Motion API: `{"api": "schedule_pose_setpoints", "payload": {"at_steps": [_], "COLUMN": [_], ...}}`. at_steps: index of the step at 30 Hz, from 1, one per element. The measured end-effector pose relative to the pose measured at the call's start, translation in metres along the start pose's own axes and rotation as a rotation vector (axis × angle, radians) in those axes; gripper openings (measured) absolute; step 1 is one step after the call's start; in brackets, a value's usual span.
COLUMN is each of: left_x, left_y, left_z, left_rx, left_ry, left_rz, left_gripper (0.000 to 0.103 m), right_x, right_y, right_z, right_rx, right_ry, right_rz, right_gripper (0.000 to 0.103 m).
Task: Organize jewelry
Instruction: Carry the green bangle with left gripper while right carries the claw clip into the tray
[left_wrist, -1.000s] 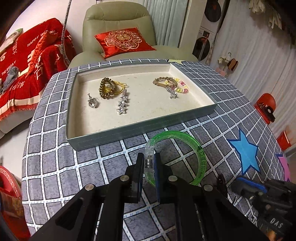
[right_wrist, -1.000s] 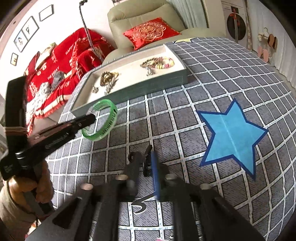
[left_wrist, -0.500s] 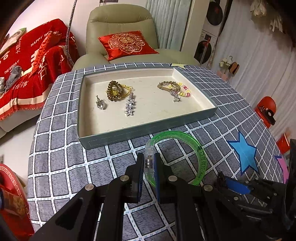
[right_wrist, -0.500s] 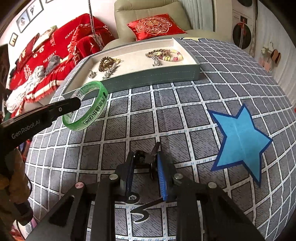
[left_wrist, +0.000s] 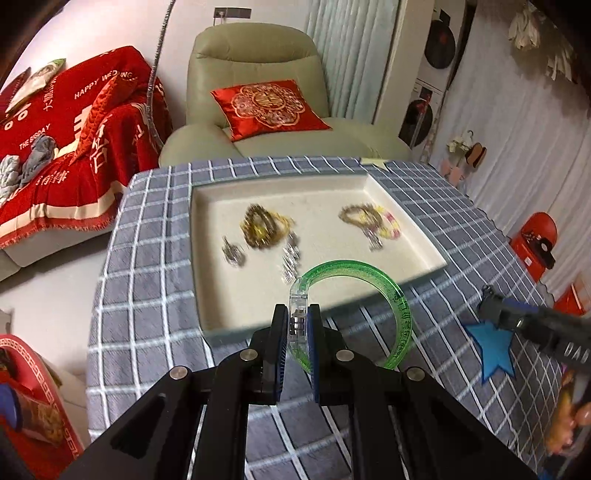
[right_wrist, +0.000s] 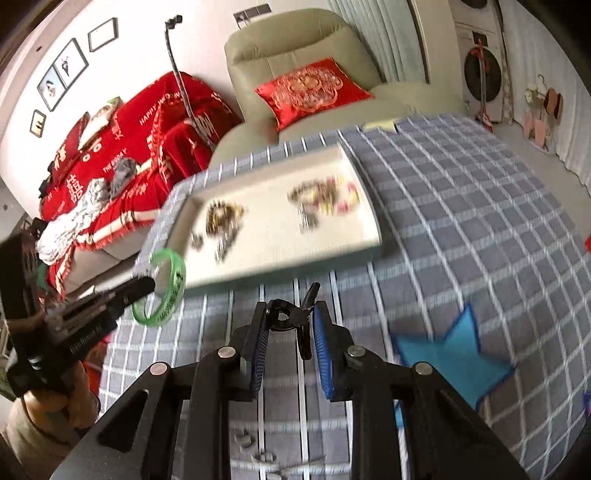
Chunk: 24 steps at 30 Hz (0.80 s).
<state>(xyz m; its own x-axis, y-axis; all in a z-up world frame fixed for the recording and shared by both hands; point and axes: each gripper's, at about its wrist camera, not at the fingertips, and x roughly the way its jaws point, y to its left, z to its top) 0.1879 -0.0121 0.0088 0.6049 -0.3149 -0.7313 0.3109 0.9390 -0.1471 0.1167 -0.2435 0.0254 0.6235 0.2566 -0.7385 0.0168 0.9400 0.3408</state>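
Observation:
My left gripper (left_wrist: 297, 317) is shut on a translucent green bangle (left_wrist: 388, 291) and holds it in the air above the near edge of the white jewelry tray (left_wrist: 406, 218). The bangle (right_wrist: 173, 280) and left gripper (right_wrist: 146, 286) also show in the right wrist view. In the tray lie a brown beaded bracelet (left_wrist: 258, 229), silver pendants (left_wrist: 232, 253) and a pink-yellow bead bracelet (left_wrist: 384, 223). My right gripper (right_wrist: 288, 314) is shut on a small black hair clip (right_wrist: 301, 317), above the checked tablecloth in front of the tray (right_wrist: 332, 243).
The table has a grey checked cloth (left_wrist: 147, 280) with a blue star patch (right_wrist: 454, 354). A beige armchair with a red cushion (left_wrist: 266, 107) stands behind the table. A red-covered sofa (left_wrist: 74, 136) is at the left. Red objects (left_wrist: 535, 240) sit at the right.
Both grippers have risen and moved toward the tray. The green bangle now hangs over the tray's near edge. The right gripper carries the black clip up off the cloth.

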Motion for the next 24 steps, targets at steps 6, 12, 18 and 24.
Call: {"api": "schedule_pose_setpoints", "payload": {"at_steps": [6,12,18,24], "left_x": [0.019,0.047,0.072,0.094], "left_y": [0.014,0.021,0.029,0.028], "left_z": [0.026,0.032,0.032,0.030], "left_rx": [0.004,0.039,0.050,0.067], "left_ry": [0.008,0.067,0.131,0.187], "left_rz": [0.043,0.082,0.101,0.109], "left_gripper": [0.026,0.026,0.026,0.026], "right_x": [0.024,0.056,0.089,0.122], "right_y": [0.005,0.005,0.001,-0.001], "right_z": [0.044,0.062,0.070,0.069], "right_rx": [-0.019,-0.042,-0.055,-0.067], "right_ry": [0.014,0.056,0.113,0.178], "right_rz": [0.013,-0.001,-0.012,-0.024], "right_gripper": [0.026,0.026,0.026,0.026]}}
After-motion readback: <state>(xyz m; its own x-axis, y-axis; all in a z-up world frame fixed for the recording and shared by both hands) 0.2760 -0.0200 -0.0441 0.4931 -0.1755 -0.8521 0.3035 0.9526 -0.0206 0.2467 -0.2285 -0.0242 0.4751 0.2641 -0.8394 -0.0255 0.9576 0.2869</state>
